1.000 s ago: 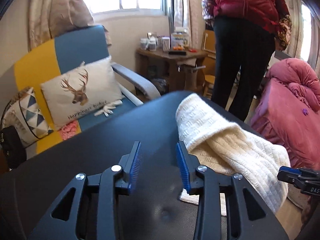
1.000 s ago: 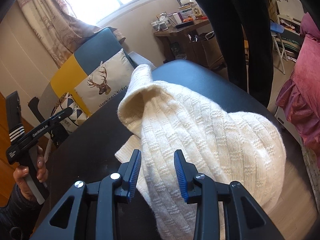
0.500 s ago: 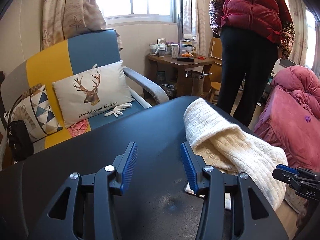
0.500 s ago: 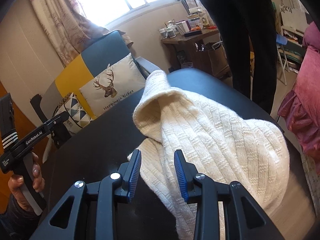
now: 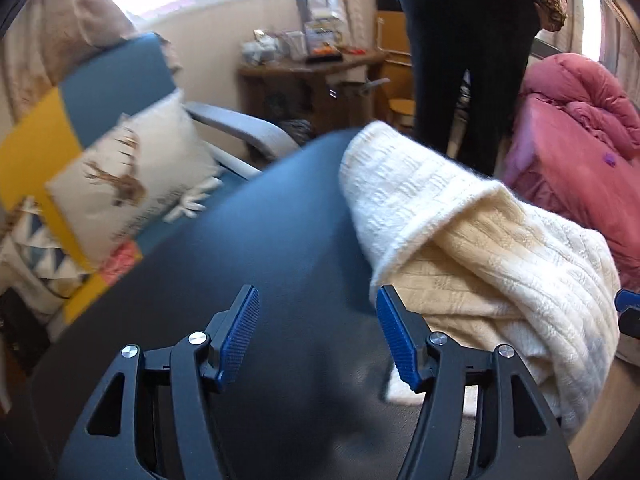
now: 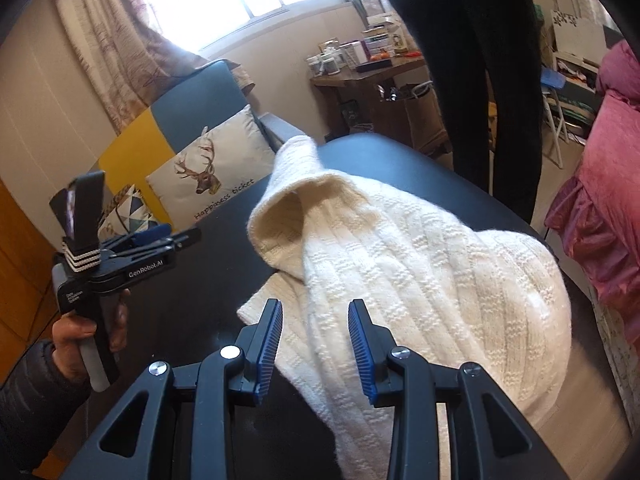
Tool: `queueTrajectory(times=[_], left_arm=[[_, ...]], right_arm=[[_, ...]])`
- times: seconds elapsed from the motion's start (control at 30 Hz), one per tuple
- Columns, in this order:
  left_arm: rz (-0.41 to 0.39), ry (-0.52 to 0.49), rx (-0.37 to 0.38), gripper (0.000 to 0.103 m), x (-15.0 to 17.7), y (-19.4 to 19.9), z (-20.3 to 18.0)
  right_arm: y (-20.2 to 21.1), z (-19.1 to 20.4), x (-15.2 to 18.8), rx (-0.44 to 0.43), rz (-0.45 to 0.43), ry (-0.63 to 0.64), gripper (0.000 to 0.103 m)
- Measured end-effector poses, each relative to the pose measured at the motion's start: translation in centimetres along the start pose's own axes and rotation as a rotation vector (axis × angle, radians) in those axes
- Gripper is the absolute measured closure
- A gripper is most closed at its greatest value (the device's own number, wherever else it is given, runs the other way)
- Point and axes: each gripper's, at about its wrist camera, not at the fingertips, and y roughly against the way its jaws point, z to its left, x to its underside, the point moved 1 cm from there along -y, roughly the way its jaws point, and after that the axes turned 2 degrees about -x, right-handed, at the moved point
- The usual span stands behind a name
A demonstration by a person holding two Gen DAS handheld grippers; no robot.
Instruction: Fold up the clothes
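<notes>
Garment: cream knit sweater (image 6: 420,280), bunched on the dark round worktop (image 6: 224,264), draped toward the rim at 3–4 o'clock in the right wrist view; part hangs over the edge. Top layer is flipped, showing a rolled hem that opens like a pocket at approx. 11 o'clock of the pile.
Left tool (image 5: 318,334): fingers spread wide, nothing between them. Hovers over bare worktop w/ its right blue pad (image 5: 396,344) just beside the sweater's near-left corner (whether it touches the knit I can't tell).
Right tool (image 6: 315,346): also parted, empty; a ridge of the knit lies between and just beyond its pads, but they aren't clamped on it.
Step in hand: prob. getting first grips, to spread the pile flat before any fold.
Doing it well: take one layer only – thick knit bunches, so pinch at an edge or corner, not mid-fabric. Left takes the near corner at its 3 o'clock; right should go for the hem, not the ridge. Pull toward worktop center so the overhang doesn't drag it all off.
Risk: loose knit stretches & snags on ribbed pads; pull slowly and evenly w/ both tools.
Backgr.: deer cushion (image 6: 212,176) on the blue-yellow armchair (image 6: 192,108), a standing person (image 6: 472,60), pink bedding (image 5: 576,128).
</notes>
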Motion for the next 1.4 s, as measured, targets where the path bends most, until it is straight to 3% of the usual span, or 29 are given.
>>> queueTrajectory(times=[0.2, 0.5, 0.7, 0.77, 0.8, 0.87, 1.0, 1.17, 1.33, 1.4], left_arm=[[0.074, -0.042, 0.013, 0.039, -1.4, -4.9, -1.4], [0.053, -0.109, 0.165, 0.039, -0.6, -4.1, -2.5], [0.099, -0.135, 0.104, 0.040, -1.8, -6.4, -4.0], [0.130, -0.126, 0.092, 0.066, -2.0, -7.6, -4.2], [0.136, -0.101, 0.107, 0.098, -1.9, -7.6, -3.9], [0.148, -0.050, 0.138, 0.098, -1.6, -7.8, -3.3], [0.065, 0.016, 0.089, 0.099, -1.2, -5.3, -2.0], [-0.068, 0.133, 0.113, 0.099, -2.1, 1.0, 1.8], [-0.194, 0.205, 0.102, 0.099, -4.2, 7.5, 6.0], [-0.240, 0.212, 0.061, 0.099, -4.1, 10.5, 7.8]], right_arm=[[-0.7, -2.0, -0.1, 0.016, 0.004, -0.034, 0.069], [-1.4, -4.4, 0.2, 0.036, 0.011, -0.097, 0.069], [-2.1, -4.4, 0.3, 0.026, 0.018, -0.106, 0.069], [-2.2, -4.0, 0.3, 0.029, 0.020, -0.087, 0.069], [-2.1, -3.8, 0.3, 0.030, 0.019, -0.078, 0.069], [-1.9, -3.5, 0.2, 0.043, 0.014, -0.051, 0.069], [-1.4, -4.0, 0.1, 0.084, 0.000, -0.038, 0.069], [-0.1, -6.0, -0.5, 0.128, 0.002, -0.055, 0.069], [-0.1, -6.6, -0.3, 0.059, 0.075, -0.085, 0.069], [-0.1, -5.7, 0.2, 0.014, 0.099, -0.067, 0.069]])
